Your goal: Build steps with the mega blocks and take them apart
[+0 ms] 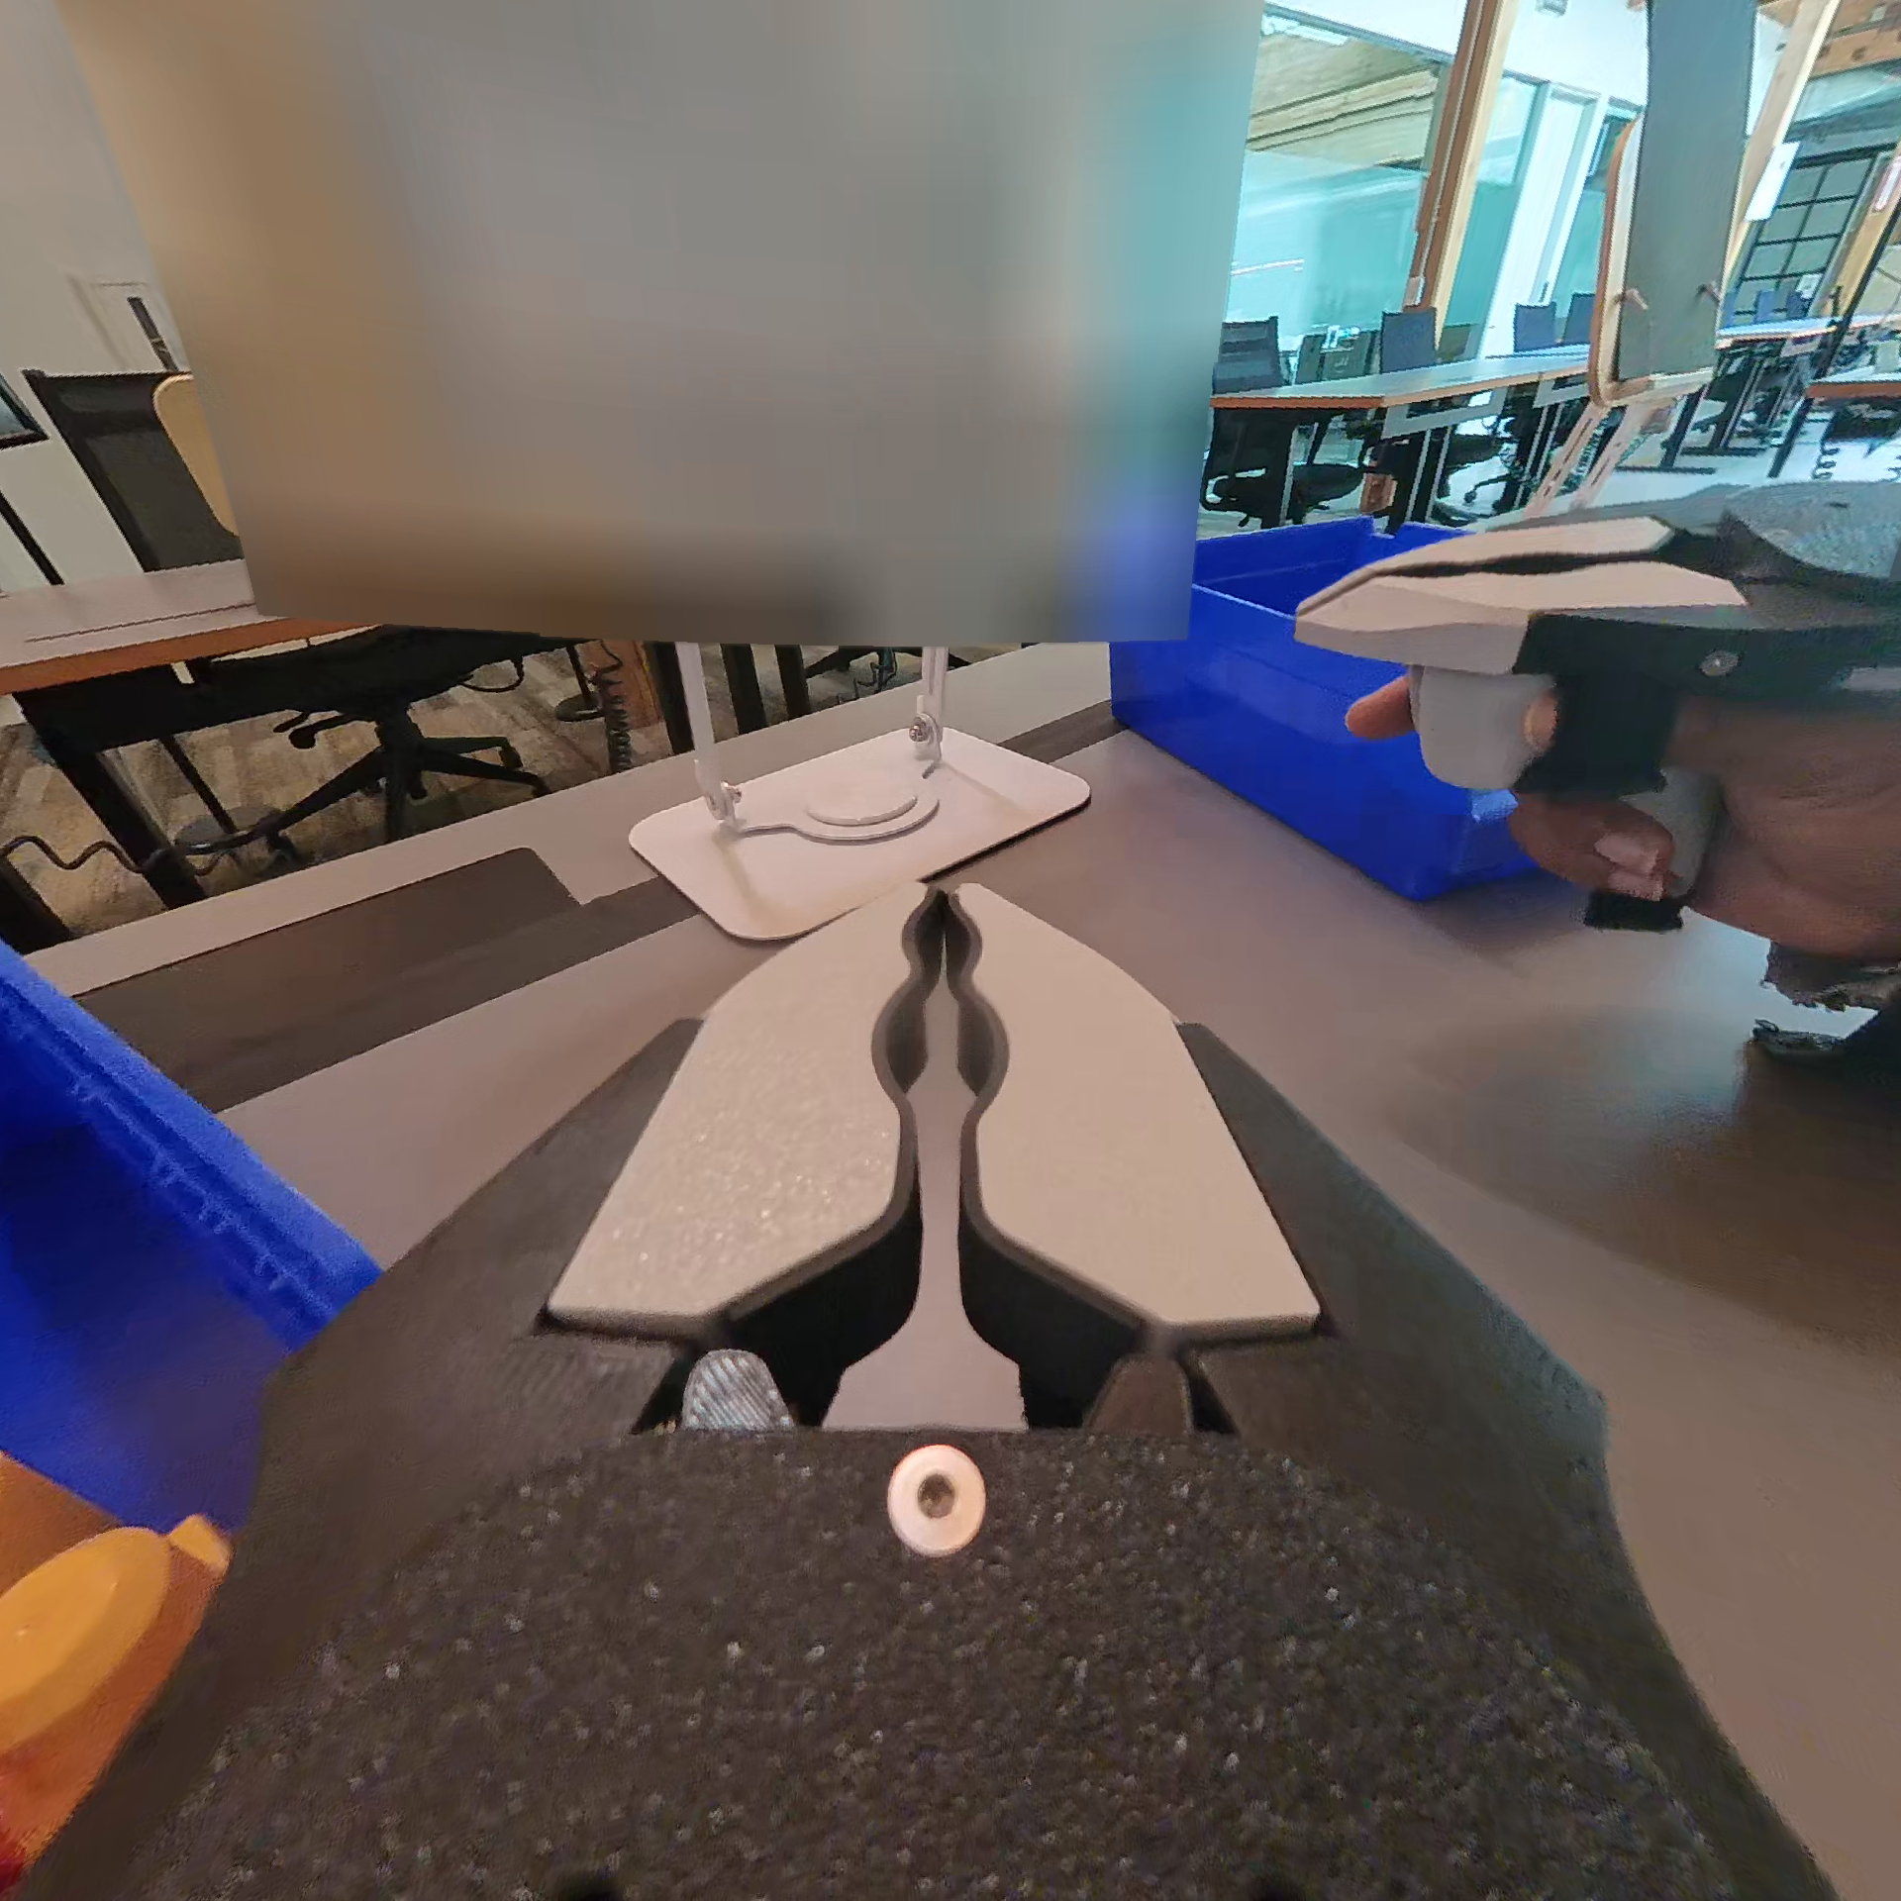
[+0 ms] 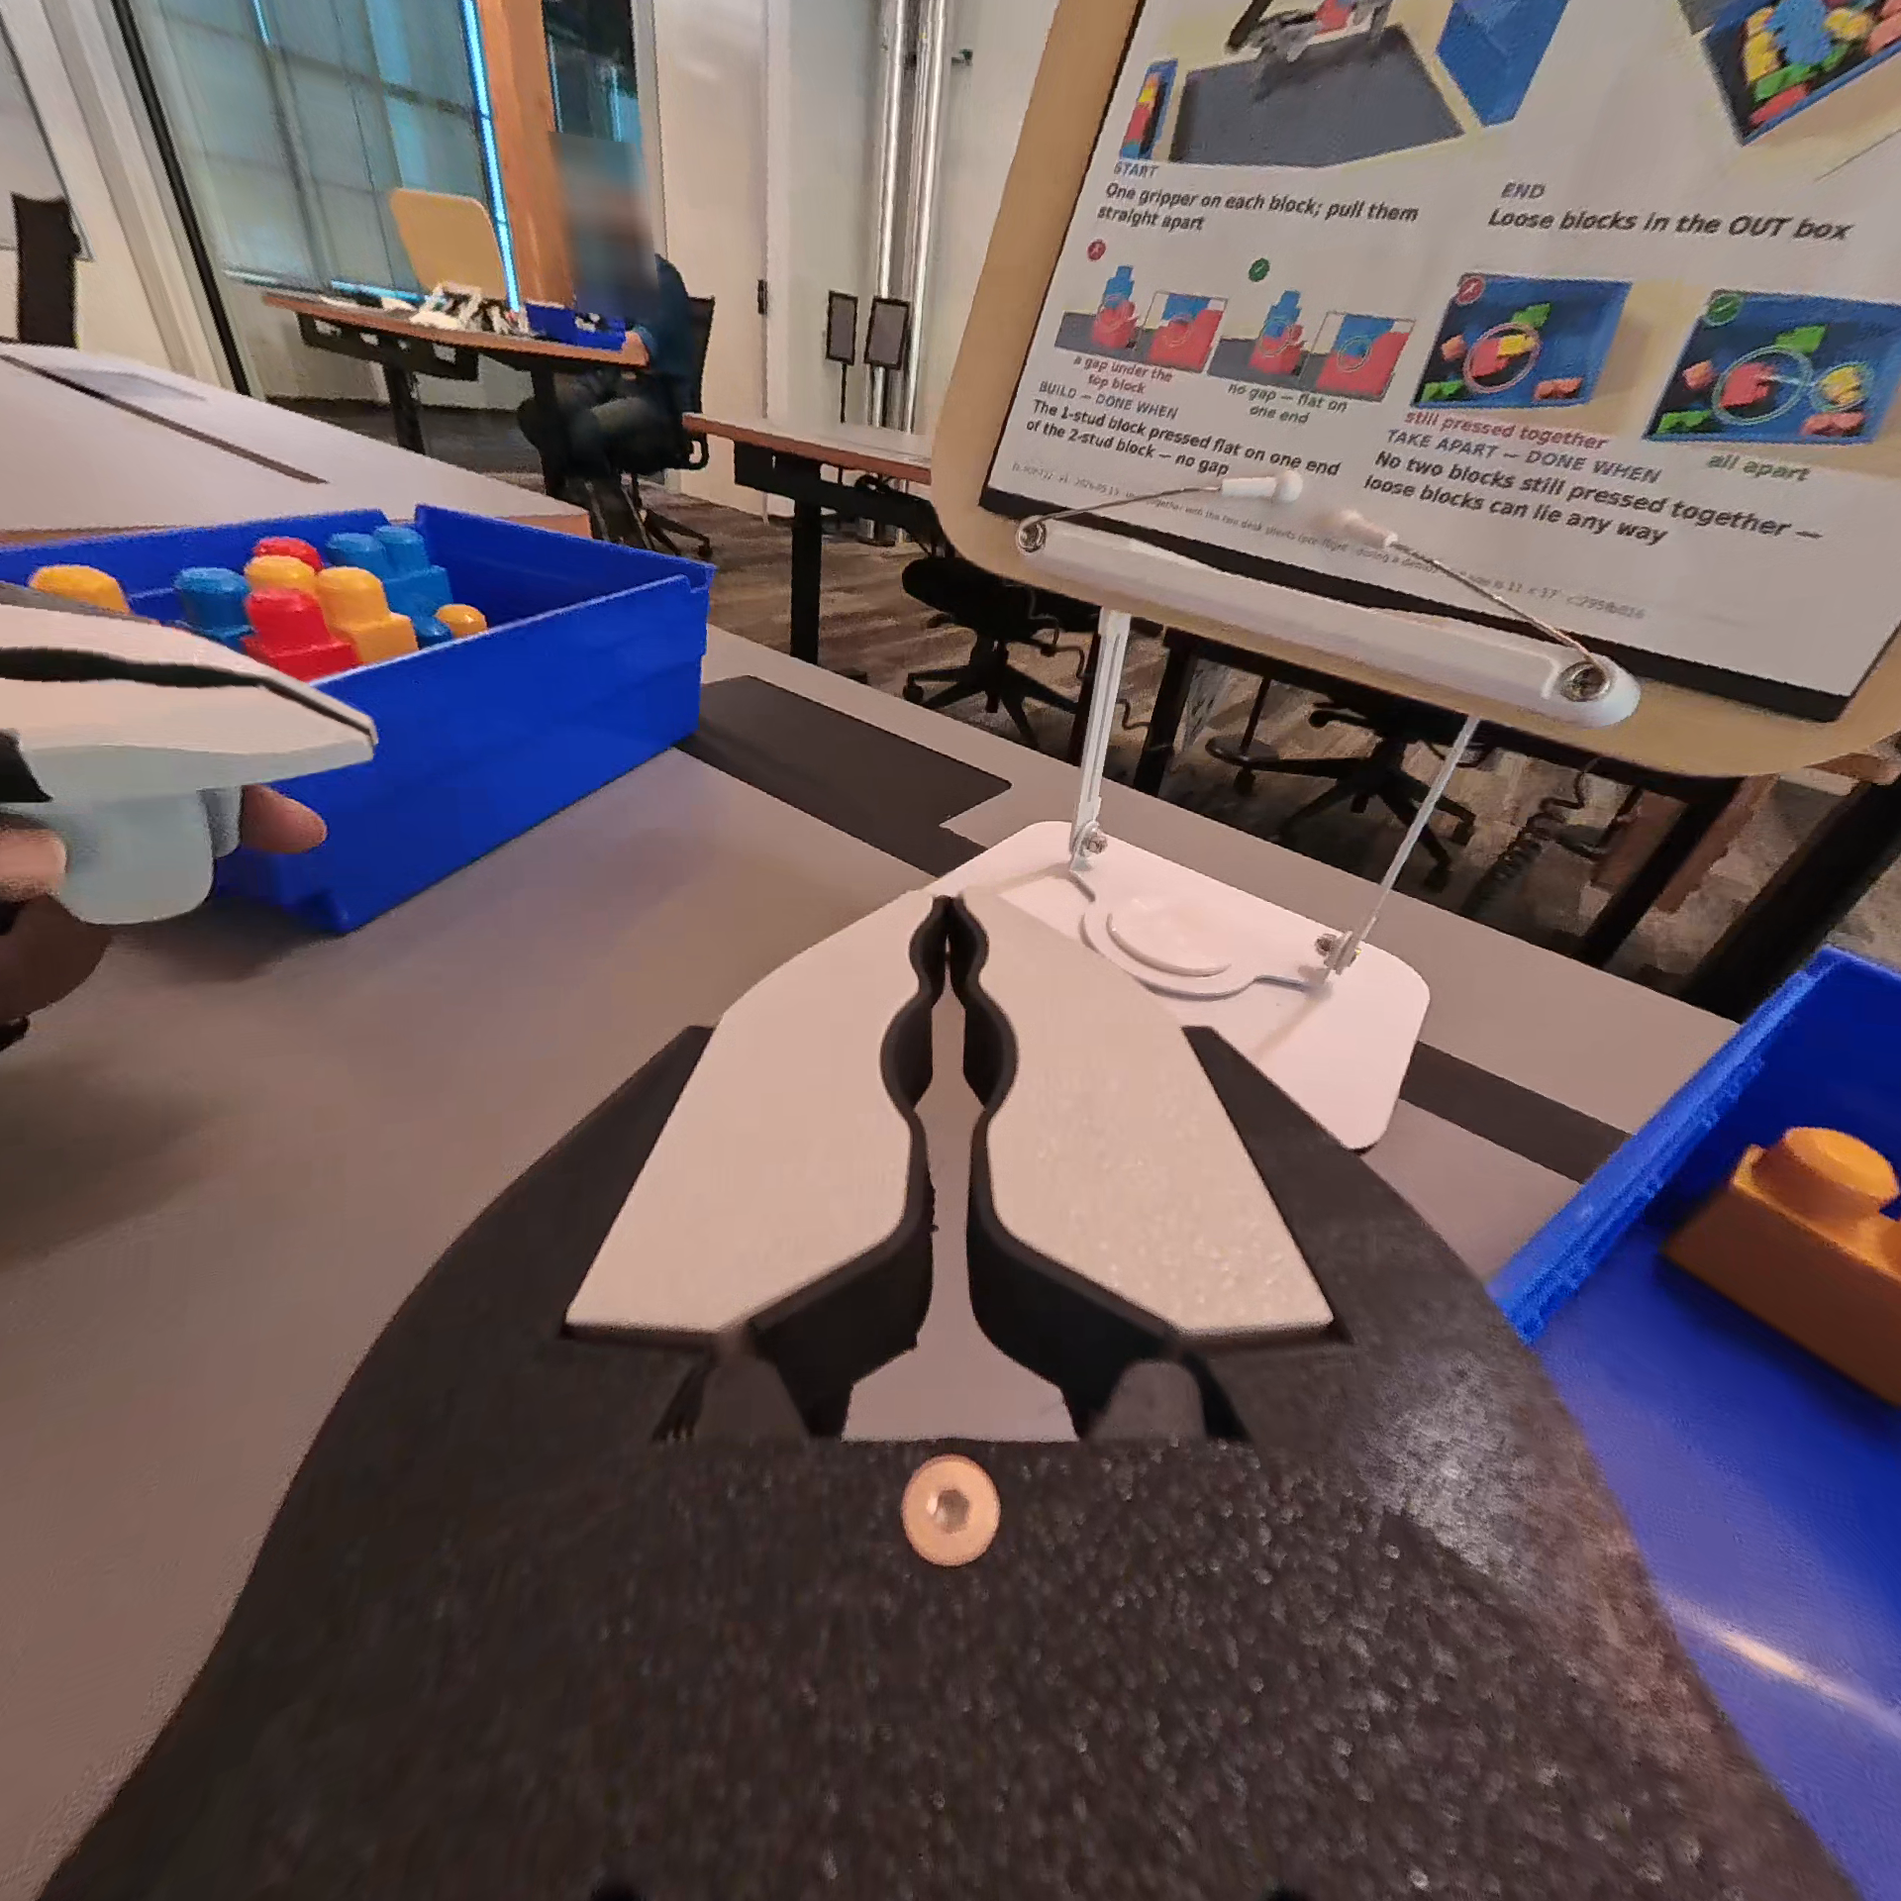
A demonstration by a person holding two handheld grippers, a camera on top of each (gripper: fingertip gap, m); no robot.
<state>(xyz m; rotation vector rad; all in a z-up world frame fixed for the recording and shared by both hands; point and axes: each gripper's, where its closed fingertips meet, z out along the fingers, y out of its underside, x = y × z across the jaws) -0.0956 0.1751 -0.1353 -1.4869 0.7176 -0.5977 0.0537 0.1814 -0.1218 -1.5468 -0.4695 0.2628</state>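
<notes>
My left gripper (image 1: pixel 944 905) is shut and empty, held over the grey table (image 1: pixel 1440 1183). My right gripper (image 2: pixel 948 910) is shut and empty too, over the same table. The right gripper also shows at the right of the left wrist view (image 1: pixel 1327 612), and the left gripper at the left of the right wrist view (image 2: pixel 350 736). A blue bin (image 2: pixel 494 720) at the left holds several red, yellow and blue mega blocks (image 2: pixel 309 607). Another blue bin (image 2: pixel 1697 1389) at the right holds an orange block (image 2: pixel 1810 1245). An orange block (image 1: pixel 93 1646) shows in the left bin (image 1: pixel 134 1162).
A white stand (image 2: pixel 1255 988) with an instruction board (image 2: pixel 1440 339) stands at the table's far middle; its base (image 1: pixel 864 823) lies just beyond both grippers. A blue bin (image 1: pixel 1286 710) sits far right in the left wrist view. Office desks and chairs fill the room beyond. There is about 15 cm between the tips of the two grippers.
</notes>
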